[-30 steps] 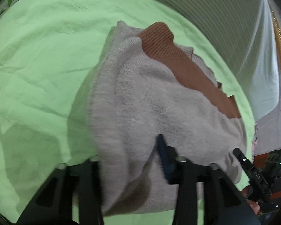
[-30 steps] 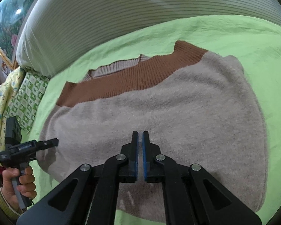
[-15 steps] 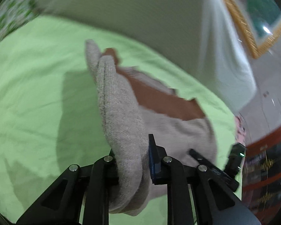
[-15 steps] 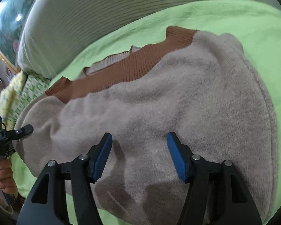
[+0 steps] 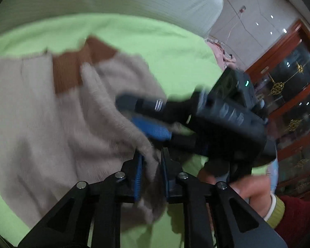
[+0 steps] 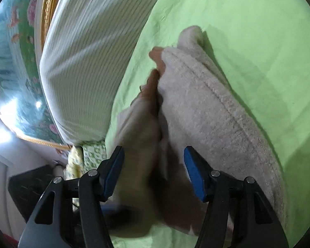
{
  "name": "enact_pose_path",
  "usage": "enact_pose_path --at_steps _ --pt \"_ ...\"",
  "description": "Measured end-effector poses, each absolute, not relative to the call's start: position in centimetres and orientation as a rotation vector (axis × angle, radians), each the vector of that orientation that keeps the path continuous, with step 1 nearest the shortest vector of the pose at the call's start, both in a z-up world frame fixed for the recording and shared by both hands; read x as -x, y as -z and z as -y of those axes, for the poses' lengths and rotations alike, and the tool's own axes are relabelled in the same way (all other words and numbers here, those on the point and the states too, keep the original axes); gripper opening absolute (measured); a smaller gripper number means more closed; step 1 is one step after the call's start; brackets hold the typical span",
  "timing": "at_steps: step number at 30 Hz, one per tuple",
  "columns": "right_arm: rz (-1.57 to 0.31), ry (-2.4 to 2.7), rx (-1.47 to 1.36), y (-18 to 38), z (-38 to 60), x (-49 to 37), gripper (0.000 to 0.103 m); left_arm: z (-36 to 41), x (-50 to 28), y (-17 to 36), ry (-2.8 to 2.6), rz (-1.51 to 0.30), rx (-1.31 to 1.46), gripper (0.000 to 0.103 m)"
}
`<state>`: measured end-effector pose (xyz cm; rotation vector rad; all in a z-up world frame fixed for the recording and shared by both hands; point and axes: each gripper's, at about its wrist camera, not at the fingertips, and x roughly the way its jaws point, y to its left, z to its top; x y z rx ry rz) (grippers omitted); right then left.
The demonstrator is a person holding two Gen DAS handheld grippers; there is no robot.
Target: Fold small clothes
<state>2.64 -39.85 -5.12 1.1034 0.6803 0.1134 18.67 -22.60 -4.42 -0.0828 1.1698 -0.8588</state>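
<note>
A beige knit sweater (image 5: 41,124) with a brown ribbed band (image 5: 72,68) lies on the green sheet (image 5: 155,41). My left gripper (image 5: 152,165) is shut on a fold of the sweater's edge. My right gripper (image 6: 154,173) is open, its blue pads on either side of the bunched sweater (image 6: 206,107), not clamped. In the left wrist view the right gripper (image 5: 146,117) lies over the sweater just beyond my left fingers, held by a hand in a red sleeve.
A white ribbed cushion (image 6: 82,62) runs along the far side of the bed. A gold-framed floral picture (image 6: 16,41) hangs behind it. A dark wood glass cabinet (image 5: 289,82) stands to the right. A patterned pillow (image 6: 88,153) lies at the bed's end.
My left gripper has carried the sweater edge across toward the right gripper, folding the sweater over. The right gripper opened half a second ago, stays open and has swung to look along the fold.
</note>
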Motion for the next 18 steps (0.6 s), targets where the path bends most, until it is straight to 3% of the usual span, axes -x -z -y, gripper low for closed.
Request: enact_pose_path --at_steps 3,6,14,18 --pt "-0.685 -0.121 -1.082 4.8 39.5 -2.9 0.062 18.7 -17.7 3.3 0.836 -1.159 0.171 0.049" --pt "-0.695 -0.118 -1.073 4.5 39.6 -3.1 0.062 14.8 -16.7 1.7 0.812 -1.121 0.241 0.056" --pt "-0.684 -0.018 -0.661 -2.7 36.6 -5.1 0.063 4.9 -18.2 3.6 0.532 -1.135 0.364 0.059" --pt "-0.793 -0.136 -0.654 -1.9 34.2 -9.2 0.063 2.6 -20.1 6.0 0.440 -1.155 0.413 0.059"
